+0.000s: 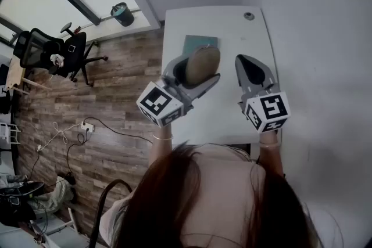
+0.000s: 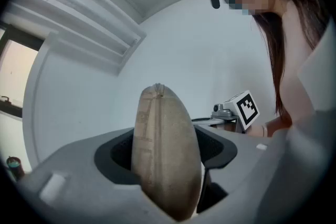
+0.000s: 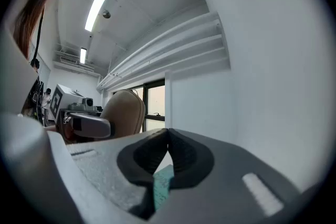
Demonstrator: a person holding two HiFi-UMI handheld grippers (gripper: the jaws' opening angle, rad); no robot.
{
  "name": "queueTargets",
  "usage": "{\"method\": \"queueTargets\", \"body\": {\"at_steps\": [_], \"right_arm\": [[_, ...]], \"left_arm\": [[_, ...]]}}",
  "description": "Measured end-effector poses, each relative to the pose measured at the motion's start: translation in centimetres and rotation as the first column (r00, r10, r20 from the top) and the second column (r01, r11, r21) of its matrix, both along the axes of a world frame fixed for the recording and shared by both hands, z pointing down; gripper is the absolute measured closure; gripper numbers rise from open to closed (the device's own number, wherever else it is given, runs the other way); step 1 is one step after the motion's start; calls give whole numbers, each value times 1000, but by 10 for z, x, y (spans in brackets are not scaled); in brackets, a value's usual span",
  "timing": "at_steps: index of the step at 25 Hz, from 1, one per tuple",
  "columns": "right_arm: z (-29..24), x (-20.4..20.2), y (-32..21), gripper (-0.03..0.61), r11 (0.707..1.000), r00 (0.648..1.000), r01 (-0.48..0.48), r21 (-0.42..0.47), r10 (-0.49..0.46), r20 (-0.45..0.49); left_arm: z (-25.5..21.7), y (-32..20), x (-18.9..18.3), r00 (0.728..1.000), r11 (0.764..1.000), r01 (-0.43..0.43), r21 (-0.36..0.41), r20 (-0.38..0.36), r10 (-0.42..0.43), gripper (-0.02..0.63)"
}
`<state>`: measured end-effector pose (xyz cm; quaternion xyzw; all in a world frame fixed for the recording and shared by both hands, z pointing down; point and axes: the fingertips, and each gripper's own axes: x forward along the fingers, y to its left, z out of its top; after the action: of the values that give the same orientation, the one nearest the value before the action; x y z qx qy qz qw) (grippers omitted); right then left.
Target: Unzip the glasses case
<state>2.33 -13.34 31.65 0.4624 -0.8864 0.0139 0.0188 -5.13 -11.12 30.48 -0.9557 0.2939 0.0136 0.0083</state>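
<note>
A tan oval glasses case [image 1: 201,65] stands on edge above the white table, with my left gripper [image 1: 195,69] shut on it. In the left gripper view the case [image 2: 165,152] fills the gap between the jaws, its zip seam running up the near edge to the top. My right gripper [image 1: 254,69] hovers to the right of the case, apart from it, jaws shut with nothing between them. The right gripper view shows its jaw tips [image 3: 168,139] touching, and the case [image 3: 124,113] with the left gripper [image 3: 86,124] off to the left.
A teal notebook [image 1: 200,43] lies on the white table [image 1: 232,32] behind the case. A small round object [image 1: 249,16] sits at the table's far right corner. A white wall runs along the right. Wooden floor, an office chair [image 1: 58,49] and a bin [image 1: 122,13] lie to the left.
</note>
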Motion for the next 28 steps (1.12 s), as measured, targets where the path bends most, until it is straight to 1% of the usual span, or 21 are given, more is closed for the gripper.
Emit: {"method": "queueTargets", "body": {"at_steps": [4, 6, 9, 11, 14, 20, 23, 28], "right_arm": [[-2, 4, 0, 575, 1000, 1000, 3, 0, -3, 12], [-3, 2, 3, 575, 1000, 999, 22, -14, -22, 23], [-4, 2, 7, 575, 997, 995, 65, -41, -62, 76], [-4, 2, 8, 575, 996, 992, 77, -46, -72, 101], [-1, 1, 5, 575, 995, 992, 87, -40, -83, 94], [2, -4, -3, 575, 990, 988, 137, -29, -134, 73], [0, -6, -8, 575, 988, 984, 152, -34, -148, 101], [-4, -8, -10, 575, 981, 972, 191, -43, -183, 149]], "left_arm": [[0, 0, 5, 1000, 1000, -3, -9, -4, 3, 295], [-1, 0, 7, 1000, 1000, -8, -9, -2, 8, 295], [-1, 2, 10, 1000, 1000, -18, -13, 5, 18, 295], [1, 2, 10, 1000, 1000, -26, -16, 11, 27, 295], [8, -1, 9, 999, 999, -37, -25, 22, 38, 295], [19, -14, 10, 997, 998, -52, -41, 46, 54, 295], [21, -18, 8, 997, 997, -65, -46, 38, 67, 295], [22, -20, 4, 996, 996, -75, -47, 51, 77, 295]]}}
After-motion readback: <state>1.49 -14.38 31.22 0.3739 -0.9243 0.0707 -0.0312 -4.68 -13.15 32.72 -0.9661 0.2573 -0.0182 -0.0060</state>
